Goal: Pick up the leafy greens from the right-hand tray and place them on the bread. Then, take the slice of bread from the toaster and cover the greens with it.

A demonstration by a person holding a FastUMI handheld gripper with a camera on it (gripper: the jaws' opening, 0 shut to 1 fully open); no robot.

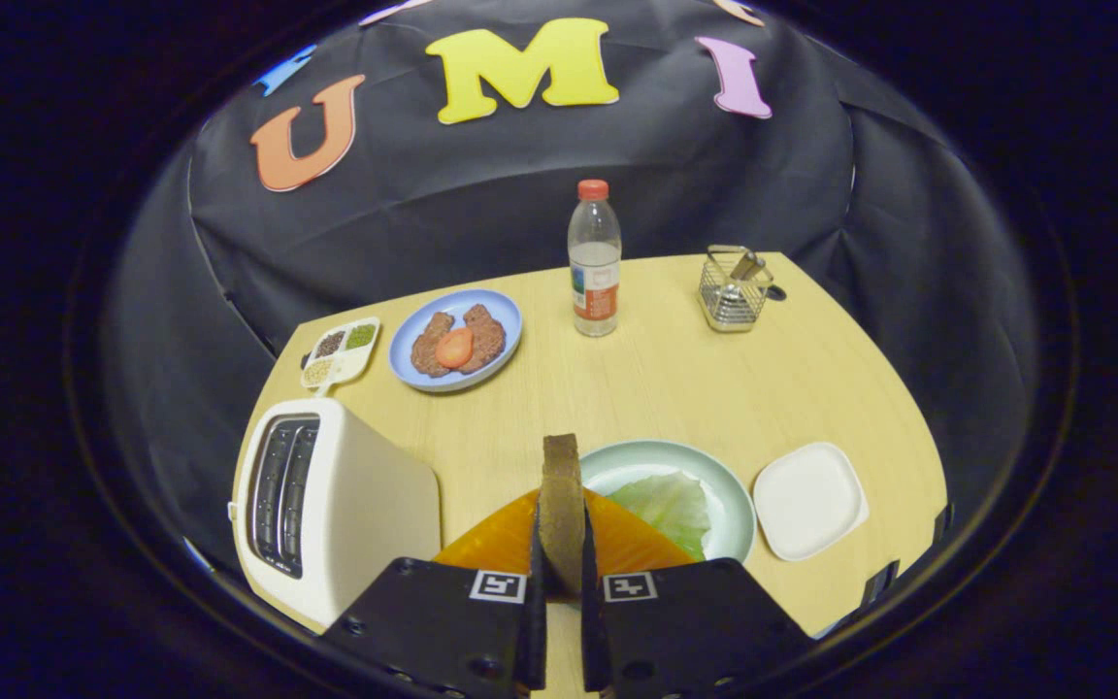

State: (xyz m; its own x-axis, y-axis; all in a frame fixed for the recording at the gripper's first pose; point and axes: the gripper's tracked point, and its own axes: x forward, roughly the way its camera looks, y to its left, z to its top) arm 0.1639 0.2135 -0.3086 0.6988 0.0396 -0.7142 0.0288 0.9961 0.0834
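Note:
My gripper (562, 573) is shut on a brown slice of bread (561, 505), held upright and edge-on between both fingers. Just beyond the fingers lies a pale green round plate (729, 490) with leafy greens (668, 507) on it. An orange sheet (496, 539) shows under the held slice on both sides; whether bread lies beneath the greens is hidden. The white toaster (341, 505) stands to the left of the fingers, its two slots dark. A small white square tray (808, 500) sits to the right of the plate, bare.
Farther back stand a blue plate (501, 320) with brown patties and a tomato slice, a divided white dish (341, 351) of seeds, a water bottle (595, 262) with a red cap, and a wire basket (734, 289). The wooden table (675, 388) ends at the black cloth.

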